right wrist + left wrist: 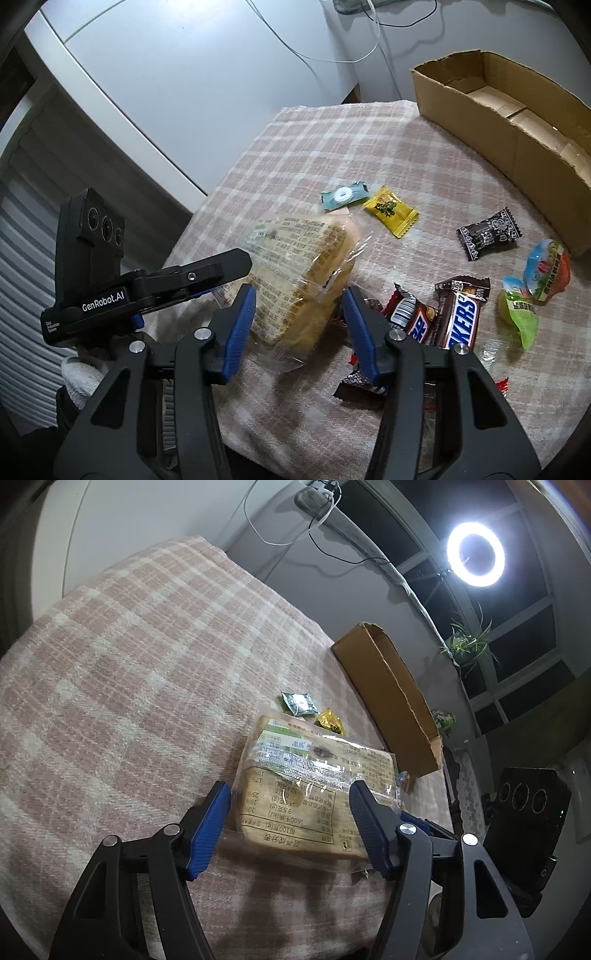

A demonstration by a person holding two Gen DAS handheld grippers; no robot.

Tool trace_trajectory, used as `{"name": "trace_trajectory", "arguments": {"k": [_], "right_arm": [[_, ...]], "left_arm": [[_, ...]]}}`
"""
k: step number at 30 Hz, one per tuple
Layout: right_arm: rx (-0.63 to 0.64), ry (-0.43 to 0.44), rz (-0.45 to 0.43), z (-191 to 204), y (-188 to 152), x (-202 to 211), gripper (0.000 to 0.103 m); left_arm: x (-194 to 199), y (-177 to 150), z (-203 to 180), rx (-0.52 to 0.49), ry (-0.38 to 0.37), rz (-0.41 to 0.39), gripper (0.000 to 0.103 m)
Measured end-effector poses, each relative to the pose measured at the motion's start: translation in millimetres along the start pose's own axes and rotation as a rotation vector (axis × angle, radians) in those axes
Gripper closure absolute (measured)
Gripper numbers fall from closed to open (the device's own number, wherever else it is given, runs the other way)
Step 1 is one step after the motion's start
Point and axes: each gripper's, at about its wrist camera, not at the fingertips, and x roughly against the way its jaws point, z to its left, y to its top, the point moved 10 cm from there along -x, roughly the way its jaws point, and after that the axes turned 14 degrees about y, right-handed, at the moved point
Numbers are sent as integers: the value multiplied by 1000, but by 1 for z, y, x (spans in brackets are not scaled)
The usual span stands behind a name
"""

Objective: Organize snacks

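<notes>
A clear-wrapped bread pack (pixel 310 790) sits between my left gripper's (pixel 288 805) blue fingers, which close on its sides and hold it tilted over the checked cloth. In the right wrist view the same bread pack (pixel 295 280) hangs raised, with the left gripper's finger (pixel 218 271) on its left side. My right gripper (pixel 299 314) is open around the pack's near end; I cannot tell whether it touches it. An open cardboard box (pixel 517 122) stands at the back right; it also shows in the left wrist view (pixel 388 694).
On the cloth lie a green sachet (pixel 343 195), a yellow candy (pixel 391 214), a black candy (pixel 487 236), two Snickers bars (pixel 458 314), two jelly cups (pixel 546 273) and small wrappers (pixel 358 380). A ring light (pixel 475 554) and a plant (pixel 465 642) stand behind the box.
</notes>
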Motion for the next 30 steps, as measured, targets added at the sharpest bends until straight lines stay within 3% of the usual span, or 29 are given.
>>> {"name": "trace_trajectory", "arguments": {"k": [12,30], "right_arm": [[29,-12,9,5,1,2,52],[38,-109,-148,-27,41,86,52]], "left_arm": [[15,4,-19,-48,7,-52,38],[3,31,-131,-249,-41,-100,38]]}}
